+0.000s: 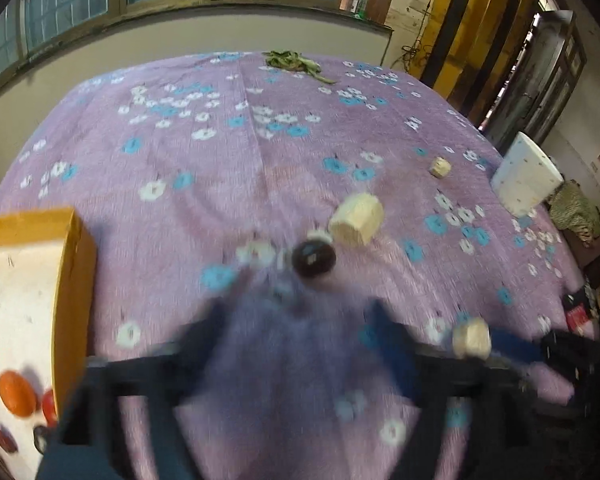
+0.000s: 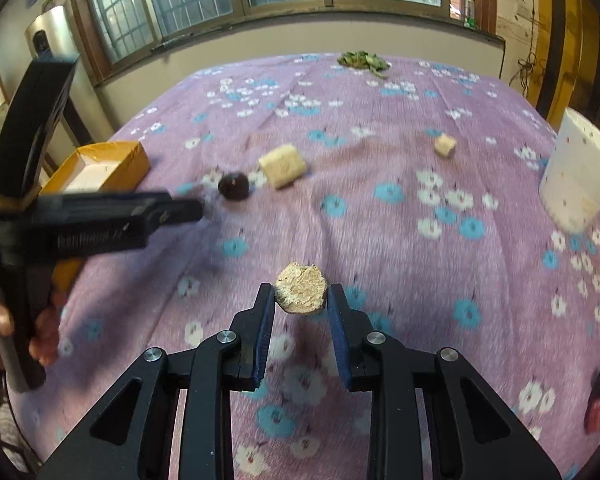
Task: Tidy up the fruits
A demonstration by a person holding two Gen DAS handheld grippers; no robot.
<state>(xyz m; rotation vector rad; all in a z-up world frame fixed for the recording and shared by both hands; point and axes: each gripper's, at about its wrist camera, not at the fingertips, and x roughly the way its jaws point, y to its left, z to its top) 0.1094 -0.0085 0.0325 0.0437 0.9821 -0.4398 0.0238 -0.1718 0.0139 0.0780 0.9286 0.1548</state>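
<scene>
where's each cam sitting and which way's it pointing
Left wrist: on the left gripper, tilted down over the purple floral cloth at a dark round fruit; own blurred fingers show.
Right wrist: on the right gripper, facing the windows, fingers pinching a tan fruit chunk; a hand shows.
Shared: dark fruit, orange-edged box.

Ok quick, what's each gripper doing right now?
Left gripper: open, nothing between its fingers.
Right gripper: closed on a pale cut chunk.
</scene>
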